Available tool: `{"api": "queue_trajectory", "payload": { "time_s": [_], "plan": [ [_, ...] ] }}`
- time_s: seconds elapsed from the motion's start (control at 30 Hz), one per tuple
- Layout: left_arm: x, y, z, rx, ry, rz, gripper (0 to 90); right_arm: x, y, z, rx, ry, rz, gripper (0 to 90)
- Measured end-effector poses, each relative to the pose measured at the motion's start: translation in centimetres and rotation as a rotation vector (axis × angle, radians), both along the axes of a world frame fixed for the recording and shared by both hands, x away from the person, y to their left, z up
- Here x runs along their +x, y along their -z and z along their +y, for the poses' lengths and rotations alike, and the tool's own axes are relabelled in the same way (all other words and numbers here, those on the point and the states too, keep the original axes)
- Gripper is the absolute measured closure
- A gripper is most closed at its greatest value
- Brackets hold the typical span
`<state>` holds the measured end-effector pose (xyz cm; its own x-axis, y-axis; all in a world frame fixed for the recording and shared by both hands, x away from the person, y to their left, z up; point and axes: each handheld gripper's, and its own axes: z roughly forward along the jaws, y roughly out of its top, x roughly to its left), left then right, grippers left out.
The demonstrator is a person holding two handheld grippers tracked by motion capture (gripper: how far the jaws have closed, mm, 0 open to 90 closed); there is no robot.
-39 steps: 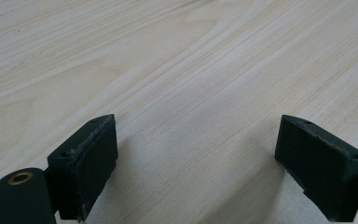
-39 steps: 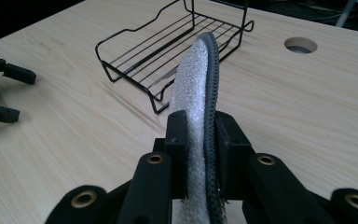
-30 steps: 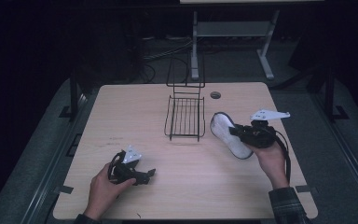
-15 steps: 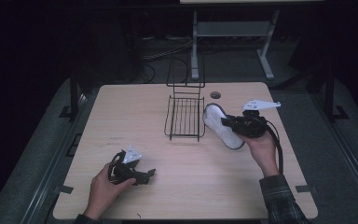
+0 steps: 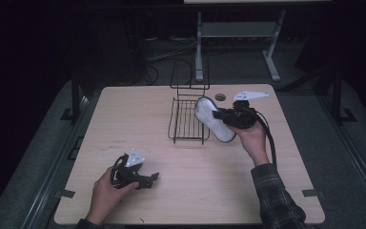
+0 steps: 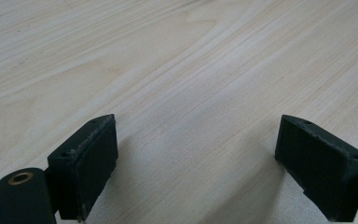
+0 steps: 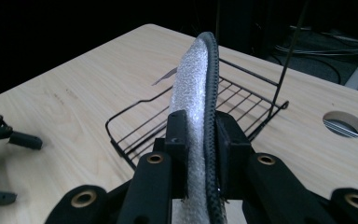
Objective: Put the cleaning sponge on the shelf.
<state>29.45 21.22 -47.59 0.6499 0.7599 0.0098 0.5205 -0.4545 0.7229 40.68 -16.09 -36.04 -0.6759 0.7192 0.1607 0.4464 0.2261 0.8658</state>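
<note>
Dark room, pale wood table (image 5: 171, 191); insole (image 5: 213, 119) pinched on edge in right gripper (image 5: 224, 118), carried from right side up to wire basket (image 5: 188, 125) rim, likely going in next; left gripper (image 5: 148, 179) spread, idle near front edge

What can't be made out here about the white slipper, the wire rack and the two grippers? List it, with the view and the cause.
- white slipper: its heel end, right gripper view, hidden between the right gripper jaws and cut by the bottom edge.
- wire rack: its right rim, high view, covered by the slipper.
- left gripper: its body, left gripper view, cut off by the bottom edge; small and dark in the high view.
</note>
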Motion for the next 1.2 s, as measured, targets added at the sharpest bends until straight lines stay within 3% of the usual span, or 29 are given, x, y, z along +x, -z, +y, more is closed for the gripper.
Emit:
{"api": "queue_trajectory", "payload": {
  "time_s": [0.43, 0.57, 0.7, 1.2],
  "plan": [
    [0.0, 0.0, 0.0, -0.001, 0.001, 0.000, 12.2, 2.7, 0.5, 2.8, 0.003, 0.002, 0.023, 77.1],
    [0.0, 0.0, 0.0, -0.003, -0.001, 0.000, 12.3, 3.6, 0.7, 3.6, 0.004, -0.005, 0.007, 77.1],
    [0.0, 0.0, 0.0, 0.001, 0.001, 0.000, 12.3, 4.3, 1.1, 4.7, 0.002, -0.009, 0.046, 77.1],
    [0.0, 0.0, 0.0, 0.001, 0.001, 0.000, 12.3, 5.9, 3.3, 7.0, -0.002, -0.019, 0.100, 77.0]
  ]
}}
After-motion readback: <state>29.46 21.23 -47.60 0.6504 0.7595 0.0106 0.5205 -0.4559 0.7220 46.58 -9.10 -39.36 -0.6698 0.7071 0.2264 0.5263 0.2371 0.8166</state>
